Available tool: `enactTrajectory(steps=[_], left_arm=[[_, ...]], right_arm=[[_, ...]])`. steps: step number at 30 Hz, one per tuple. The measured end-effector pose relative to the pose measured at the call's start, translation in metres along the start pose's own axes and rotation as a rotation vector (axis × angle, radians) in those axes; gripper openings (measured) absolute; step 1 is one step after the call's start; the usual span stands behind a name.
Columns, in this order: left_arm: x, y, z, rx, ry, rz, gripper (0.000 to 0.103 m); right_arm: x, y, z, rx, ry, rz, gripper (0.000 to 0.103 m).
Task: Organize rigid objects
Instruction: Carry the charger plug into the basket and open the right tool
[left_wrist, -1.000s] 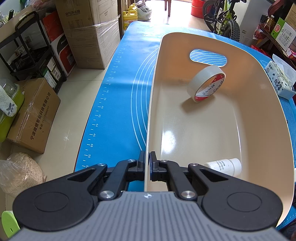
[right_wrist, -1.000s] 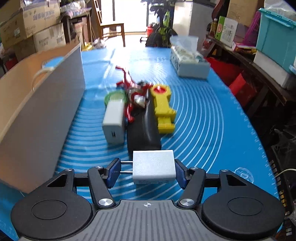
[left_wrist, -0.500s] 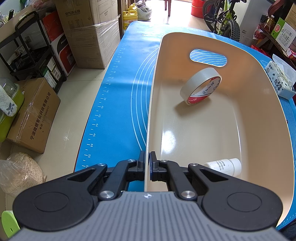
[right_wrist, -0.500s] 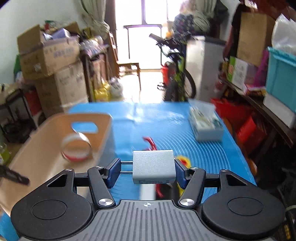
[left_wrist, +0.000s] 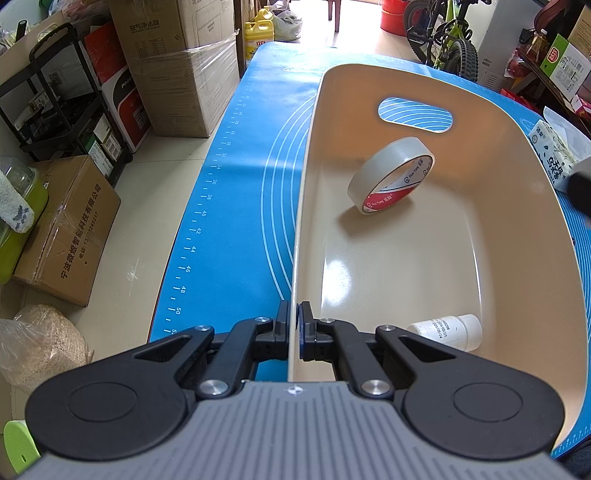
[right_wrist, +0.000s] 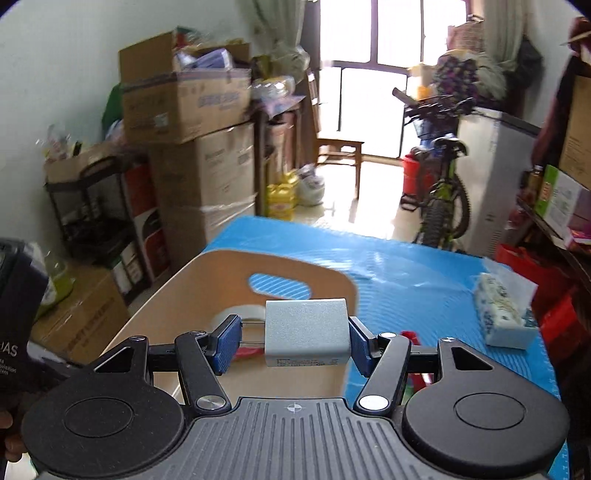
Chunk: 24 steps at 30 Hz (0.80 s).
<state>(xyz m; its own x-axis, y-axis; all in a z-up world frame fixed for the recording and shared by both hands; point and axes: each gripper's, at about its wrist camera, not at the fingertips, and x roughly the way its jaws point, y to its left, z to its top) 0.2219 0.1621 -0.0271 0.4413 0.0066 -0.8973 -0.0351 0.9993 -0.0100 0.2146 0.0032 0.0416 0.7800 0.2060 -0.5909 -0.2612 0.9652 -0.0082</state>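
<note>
The right gripper (right_wrist: 294, 341) is clamping the grey charger (right_wrist: 306, 332) above the bin's (right_wrist: 166, 295) right wall; the bin's open inside is lying ahead-left. The left gripper (left_wrist: 294, 328) is pinching its left rim, steadying it.

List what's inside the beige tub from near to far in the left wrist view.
White bottle lying nearest the jaws clamped on the tub rim → tape roll standing on edge → handle cutout in the far wall.
</note>
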Motion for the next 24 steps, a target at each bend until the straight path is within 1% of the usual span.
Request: enactTrajectory(steps=[5,13,20,24], left_arm=[[0.000,0.000,0.000,0.001,0.000,0.000,0.005],[0.000,0.000,0.000,0.000,0.000,0.001,0.005],[0.000,0.000,0.000,0.000,0.000,0.000,0.005],[0.000,0.000,0.000,0.000,0.000,0.000,0.005]], right_arm=[[0.022,0.021,-0.007,-0.048,0.083,0.040,0.064],[0.046,0.048,-0.025,-0.142,0.210,0.060,0.064],[0.063,0.057,-0.036,-0.187,0.320,0.050,0.064],[0.071,0.053,-0.043,-0.179,0.378,0.039,0.064]])
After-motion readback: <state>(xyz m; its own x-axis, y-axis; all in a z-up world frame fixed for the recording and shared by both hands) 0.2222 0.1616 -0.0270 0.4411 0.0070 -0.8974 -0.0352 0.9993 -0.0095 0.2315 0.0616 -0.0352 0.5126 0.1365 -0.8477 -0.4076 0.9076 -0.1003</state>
